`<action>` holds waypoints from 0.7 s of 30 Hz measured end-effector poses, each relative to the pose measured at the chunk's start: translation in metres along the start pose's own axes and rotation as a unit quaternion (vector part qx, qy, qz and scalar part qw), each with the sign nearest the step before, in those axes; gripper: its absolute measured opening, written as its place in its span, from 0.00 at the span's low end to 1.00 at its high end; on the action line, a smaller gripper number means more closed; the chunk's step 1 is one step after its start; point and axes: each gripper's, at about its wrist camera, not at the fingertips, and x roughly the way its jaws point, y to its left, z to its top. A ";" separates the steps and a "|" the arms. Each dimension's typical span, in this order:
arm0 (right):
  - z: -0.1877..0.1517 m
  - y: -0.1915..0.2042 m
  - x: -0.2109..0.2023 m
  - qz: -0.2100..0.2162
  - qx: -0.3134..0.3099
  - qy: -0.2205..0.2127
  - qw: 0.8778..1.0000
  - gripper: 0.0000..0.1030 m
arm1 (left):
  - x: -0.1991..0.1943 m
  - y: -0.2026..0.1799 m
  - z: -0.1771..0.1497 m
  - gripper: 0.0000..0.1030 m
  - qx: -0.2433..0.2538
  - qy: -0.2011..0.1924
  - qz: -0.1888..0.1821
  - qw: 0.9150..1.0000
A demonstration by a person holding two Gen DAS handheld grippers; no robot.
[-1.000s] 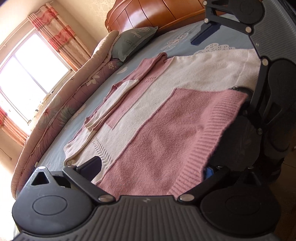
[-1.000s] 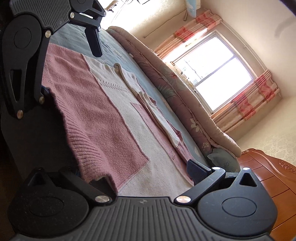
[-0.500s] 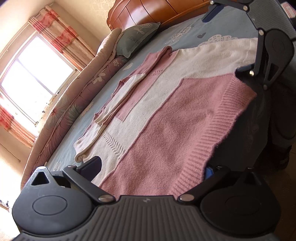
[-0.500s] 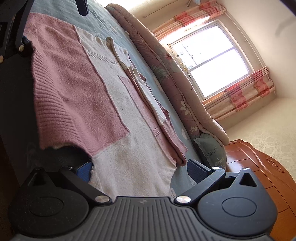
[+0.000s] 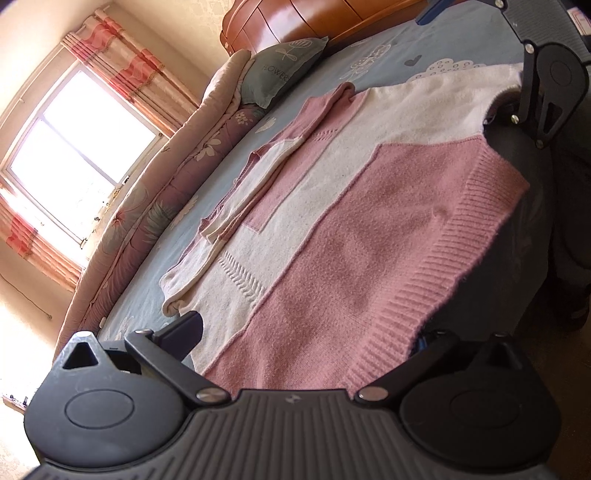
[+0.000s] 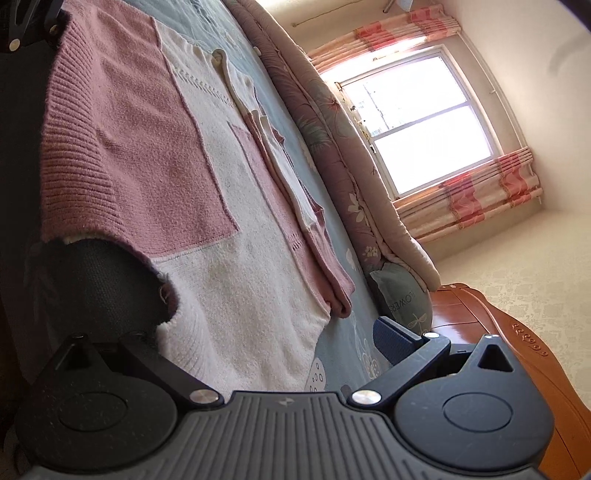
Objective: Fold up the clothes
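Note:
A pink and cream knitted sweater (image 5: 332, 206) lies spread on the blue bed sheet (image 5: 388, 59), its sleeves folded in along the far side. Its ribbed hem hangs over the bed's near edge. My left gripper (image 5: 306, 339) is open, one finger (image 5: 181, 328) above the cloth and the other under the pink hem corner. My right gripper (image 6: 266, 332) is open too, its fingers either side of the cream hem corner (image 6: 236, 332). It shows in the left wrist view at the top right (image 5: 546, 92). The same sweater fills the right wrist view (image 6: 166, 147).
A rolled floral quilt (image 5: 155, 206) runs along the bed's far side under a bright window (image 5: 74, 147). A grey-green pillow (image 5: 284, 70) lies by the wooden headboard (image 5: 314, 18). Dark space lies below the bed's near edge (image 5: 535, 258).
The two grippers have moved apart along the hem. The right gripper went from the pink part to the cream corner. The hem now lies wider and flatter between them.

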 end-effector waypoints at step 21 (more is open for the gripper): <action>-0.021 -0.006 0.005 -0.010 -0.038 -0.016 0.999 1.00 | 0.003 0.008 -0.017 0.99 0.024 0.021 0.033 0.999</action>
